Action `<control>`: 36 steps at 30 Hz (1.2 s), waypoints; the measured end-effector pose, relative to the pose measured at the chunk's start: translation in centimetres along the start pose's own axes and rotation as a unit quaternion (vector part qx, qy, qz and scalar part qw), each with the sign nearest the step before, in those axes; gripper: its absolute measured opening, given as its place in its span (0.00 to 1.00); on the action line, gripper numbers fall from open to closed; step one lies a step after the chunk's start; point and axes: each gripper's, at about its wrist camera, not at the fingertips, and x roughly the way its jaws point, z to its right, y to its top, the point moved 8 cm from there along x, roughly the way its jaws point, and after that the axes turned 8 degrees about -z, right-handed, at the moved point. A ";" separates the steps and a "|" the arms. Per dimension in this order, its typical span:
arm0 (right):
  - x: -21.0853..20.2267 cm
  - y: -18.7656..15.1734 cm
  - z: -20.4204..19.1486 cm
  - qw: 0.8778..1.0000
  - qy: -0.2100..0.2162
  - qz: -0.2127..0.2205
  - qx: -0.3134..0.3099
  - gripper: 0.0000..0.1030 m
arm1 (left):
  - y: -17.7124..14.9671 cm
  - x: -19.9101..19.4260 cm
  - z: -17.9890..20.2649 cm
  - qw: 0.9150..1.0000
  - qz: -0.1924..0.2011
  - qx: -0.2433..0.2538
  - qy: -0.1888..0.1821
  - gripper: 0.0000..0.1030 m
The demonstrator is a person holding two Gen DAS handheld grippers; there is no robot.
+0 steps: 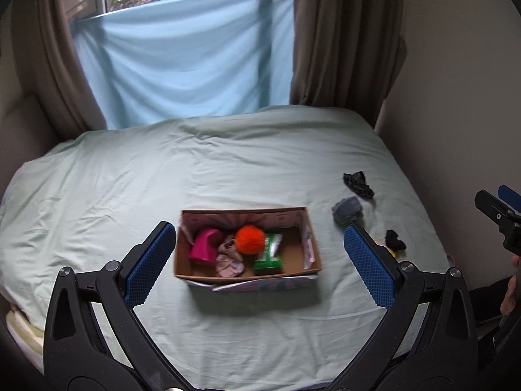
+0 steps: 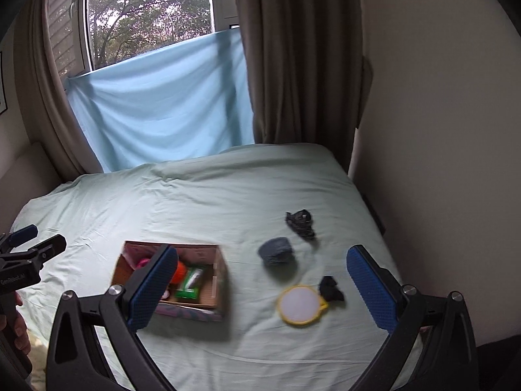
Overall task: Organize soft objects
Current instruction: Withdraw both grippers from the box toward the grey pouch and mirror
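Note:
A cardboard box sits on the bed. It holds a pink item, a pale cloth, an orange fuzzy ball and a green packet. On the sheet to its right lie a grey rolled cloth, a dark patterned cloth, a small black cloth and a yellow-rimmed round pad. My left gripper is open and empty above the box. My right gripper is open and empty above the loose items.
The bed has a pale green sheet. A wall runs along its right side. Brown curtains and a blue cloth hang over the window behind. The right gripper shows at the left wrist view's right edge.

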 end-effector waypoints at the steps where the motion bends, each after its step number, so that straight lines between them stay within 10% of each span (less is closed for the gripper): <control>1: 0.0 0.0 1.0 1.000 0.002 -0.001 -0.001 1.00 | 0.0 0.1 1.1 1.000 0.000 0.002 -0.003 1.00; 21: 12.1 -4.0 13.9 0.995 0.034 -0.067 -0.071 1.00 | -5.1 13.2 23.8 0.983 -0.063 0.143 -0.092 1.00; 36: 25.8 -10.4 16.6 0.990 0.052 -0.099 -0.085 0.89 | -13.0 30.5 31.6 0.958 -0.120 0.221 -0.138 1.00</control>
